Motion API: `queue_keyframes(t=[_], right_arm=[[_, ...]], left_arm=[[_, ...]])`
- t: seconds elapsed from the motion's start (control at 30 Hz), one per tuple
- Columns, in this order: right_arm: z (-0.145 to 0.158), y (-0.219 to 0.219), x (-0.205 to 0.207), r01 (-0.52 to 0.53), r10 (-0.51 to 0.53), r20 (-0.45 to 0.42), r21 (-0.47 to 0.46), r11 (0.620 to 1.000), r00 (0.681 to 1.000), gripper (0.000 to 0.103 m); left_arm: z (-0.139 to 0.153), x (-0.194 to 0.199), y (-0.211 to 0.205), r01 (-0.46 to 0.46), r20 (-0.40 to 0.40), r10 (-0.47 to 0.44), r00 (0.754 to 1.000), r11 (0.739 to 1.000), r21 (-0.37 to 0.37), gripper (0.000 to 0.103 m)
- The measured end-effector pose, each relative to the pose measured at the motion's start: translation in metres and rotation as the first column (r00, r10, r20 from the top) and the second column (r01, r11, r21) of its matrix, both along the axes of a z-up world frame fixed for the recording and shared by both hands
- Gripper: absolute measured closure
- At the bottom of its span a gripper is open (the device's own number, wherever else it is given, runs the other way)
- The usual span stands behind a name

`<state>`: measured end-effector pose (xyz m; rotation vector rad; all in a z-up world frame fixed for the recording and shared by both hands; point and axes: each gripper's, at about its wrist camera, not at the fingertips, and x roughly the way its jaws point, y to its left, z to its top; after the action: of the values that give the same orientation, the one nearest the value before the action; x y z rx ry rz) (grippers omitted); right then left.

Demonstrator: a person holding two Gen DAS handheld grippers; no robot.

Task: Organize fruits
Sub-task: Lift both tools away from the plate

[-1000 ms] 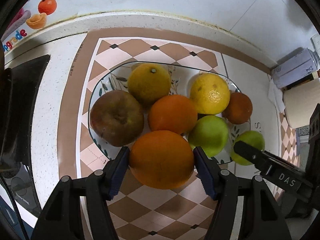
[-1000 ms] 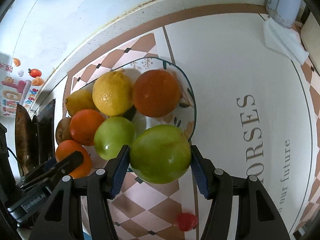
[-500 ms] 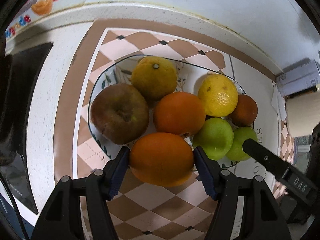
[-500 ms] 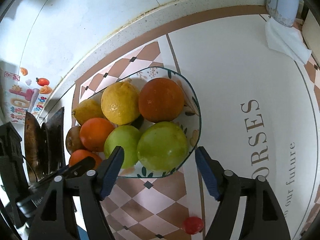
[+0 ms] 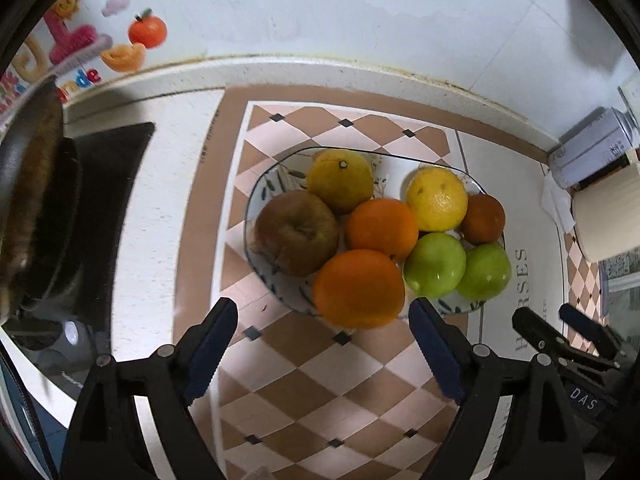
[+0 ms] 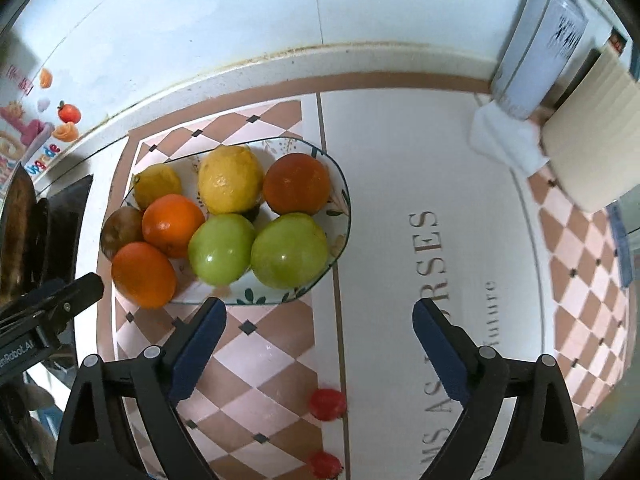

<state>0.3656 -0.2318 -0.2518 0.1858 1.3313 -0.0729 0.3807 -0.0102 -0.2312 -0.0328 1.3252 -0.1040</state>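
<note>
While both grippers hang above the counter, jaws spread wide, nothing held.

Left gripper (image 5: 322, 354) and right gripper (image 6: 318, 342): fingers fully apart, just short of the glass plate (image 6: 340, 216). On the plate, touching: two green apples (image 6: 288, 255), three oranges (image 5: 358, 288), two lemons (image 6: 230, 184), one brown apple (image 5: 296, 232). Beside the plate on the checkered mat (image 5: 304, 392): two small red fruits (image 6: 327, 404).

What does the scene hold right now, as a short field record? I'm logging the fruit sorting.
container: patterned glass plate on checked mat
fruit on plate: two green apples, three oranges, two yellow lemons, one brownish apple
off plate: two small red tomatoes
left gripper: jaws open, empty
right gripper: jaws open, empty
</note>
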Motion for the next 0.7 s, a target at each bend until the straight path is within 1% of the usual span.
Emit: queue_keyframes(t=[0.13,0.23,0.3,0.47,0.57,0.7], right_arm=[[0.018,0.006,-0.016,-0.011,0.012,0.024,-0.019,1.000,1.000,0.006],[0.032,0.010,-0.028,-0.022,0.024,0.055,-0.036,0.999,0.998,0.006],[0.044,0.013,-0.037,-0.025,0.028,0.078,-0.039,0.999,0.997,0.006],[0.078,0.016,-0.064,-0.029,0.036,0.143,-0.051,0.998,0.989,0.006],[0.096,0.020,-0.084,-0.034,0.043,0.178,-0.055,0.998,0.983,0.006],[0.117,0.024,-0.109,-0.036,0.047,0.215,-0.054,0.998,0.975,0.006]], left_arm=[[0.014,-0.019,0.005,0.006,0.044,-0.008,0.999,0.999,0.044,0.015],[0.027,-0.033,0.008,0.002,0.081,-0.007,0.997,0.998,0.059,0.015],[0.038,-0.044,0.011,-0.005,0.108,-0.001,0.994,0.998,0.058,0.015],[0.069,-0.070,0.013,-0.009,0.181,-0.006,0.984,0.997,0.082,0.015],[0.084,-0.088,0.015,-0.005,0.206,-0.013,0.978,0.996,0.087,0.015],[0.103,-0.110,0.019,-0.010,0.239,-0.008,0.971,0.997,0.075,0.015]])
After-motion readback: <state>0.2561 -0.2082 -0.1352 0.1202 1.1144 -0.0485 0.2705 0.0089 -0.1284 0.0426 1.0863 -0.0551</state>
